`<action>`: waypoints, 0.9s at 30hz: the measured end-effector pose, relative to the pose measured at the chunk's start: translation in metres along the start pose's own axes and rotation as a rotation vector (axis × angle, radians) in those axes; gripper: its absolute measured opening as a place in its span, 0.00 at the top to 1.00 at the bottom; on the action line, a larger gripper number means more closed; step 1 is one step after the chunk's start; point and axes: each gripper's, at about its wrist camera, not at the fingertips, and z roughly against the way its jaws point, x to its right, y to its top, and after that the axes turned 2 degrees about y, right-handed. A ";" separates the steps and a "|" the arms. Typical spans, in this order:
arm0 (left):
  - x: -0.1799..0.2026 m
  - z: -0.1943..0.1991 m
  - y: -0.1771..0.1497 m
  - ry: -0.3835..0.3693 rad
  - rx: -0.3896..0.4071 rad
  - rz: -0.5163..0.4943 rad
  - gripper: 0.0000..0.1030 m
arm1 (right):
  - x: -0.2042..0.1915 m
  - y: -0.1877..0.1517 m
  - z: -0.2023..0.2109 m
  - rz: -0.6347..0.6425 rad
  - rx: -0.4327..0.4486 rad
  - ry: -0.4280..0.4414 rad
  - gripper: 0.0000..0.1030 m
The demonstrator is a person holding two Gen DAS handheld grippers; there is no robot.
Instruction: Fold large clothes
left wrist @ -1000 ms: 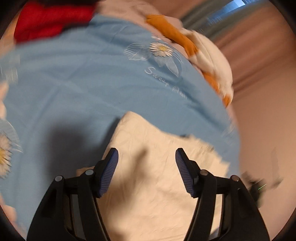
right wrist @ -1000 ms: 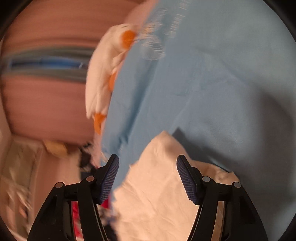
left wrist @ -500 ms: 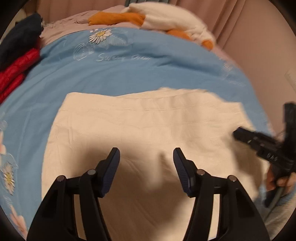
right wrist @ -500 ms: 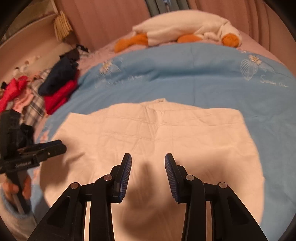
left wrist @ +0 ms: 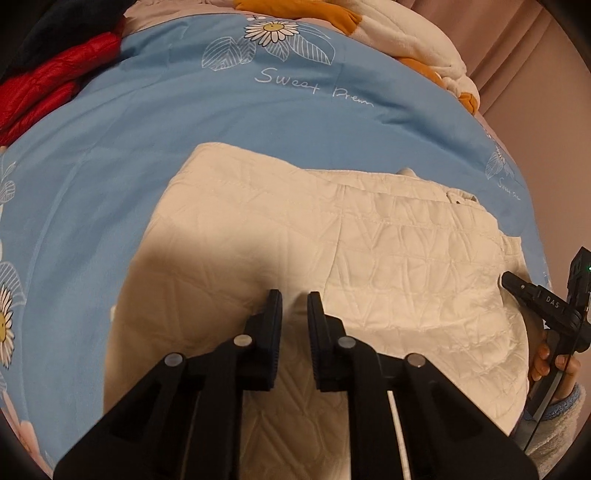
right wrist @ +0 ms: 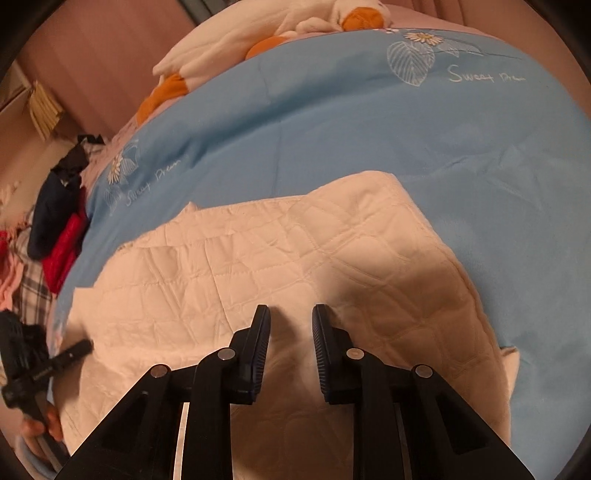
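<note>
Cream garment (left wrist: 369,258) flat; blue duvet (left wrist: 184,129) bare beyond edges.

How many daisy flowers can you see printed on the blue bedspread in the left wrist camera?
2 whole ones: one daisy at the far end above the "Sweet Dream" lettering, one daisy cut by the left edge. Others may lie under the cream quilted garment or outside the view.

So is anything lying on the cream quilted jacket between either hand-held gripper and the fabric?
Nothing visible does. The left hand-held gripper and right hand-held gripper are closing right over the bare cream quilted jacket; the other clothes lie off beside it.
</note>
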 end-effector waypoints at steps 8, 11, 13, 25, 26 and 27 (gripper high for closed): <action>0.011 0.056 -0.041 0.041 0.084 -0.089 0.47 | -0.008 -0.029 0.055 0.061 0.065 -0.030 0.54; 0.015 0.071 -0.062 0.047 0.116 -0.117 0.46 | -0.012 -0.044 0.076 0.087 0.100 -0.026 0.54; 0.016 0.075 -0.079 0.058 0.132 -0.139 0.46 | -0.013 -0.060 0.085 0.109 0.104 -0.029 0.54; 0.000 0.057 -0.109 0.045 0.091 -0.095 0.44 | -0.015 -0.115 0.064 0.242 0.098 -0.144 0.45; 0.001 0.062 -0.110 0.049 0.088 -0.089 0.44 | -0.016 -0.112 0.066 0.232 0.089 -0.143 0.45; 0.003 0.066 -0.113 0.053 0.091 -0.089 0.44 | -0.016 -0.110 0.071 0.222 0.084 -0.139 0.45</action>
